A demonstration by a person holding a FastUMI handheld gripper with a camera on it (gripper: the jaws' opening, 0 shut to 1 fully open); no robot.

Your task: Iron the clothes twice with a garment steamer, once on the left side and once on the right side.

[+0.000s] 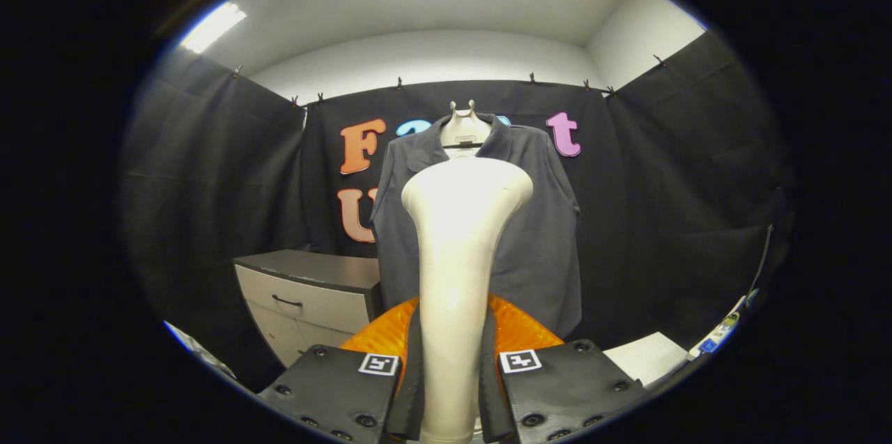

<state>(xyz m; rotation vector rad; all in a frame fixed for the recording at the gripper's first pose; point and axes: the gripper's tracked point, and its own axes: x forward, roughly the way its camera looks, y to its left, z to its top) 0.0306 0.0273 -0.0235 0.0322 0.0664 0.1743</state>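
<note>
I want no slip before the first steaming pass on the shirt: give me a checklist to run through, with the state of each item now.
1. Grip: gripper closed on both sides of the steamer handle: ok.
2. Steamer upright between the fingers: ok.
3. Shirt hanging on its hanger, front facing the steamer: ok.
4. Steamer head touching the shirt: cannot tell.
5. Steam coming out: cannot tell.
6. Cabinet stands beside the shirt, off the path: ok.
</note>
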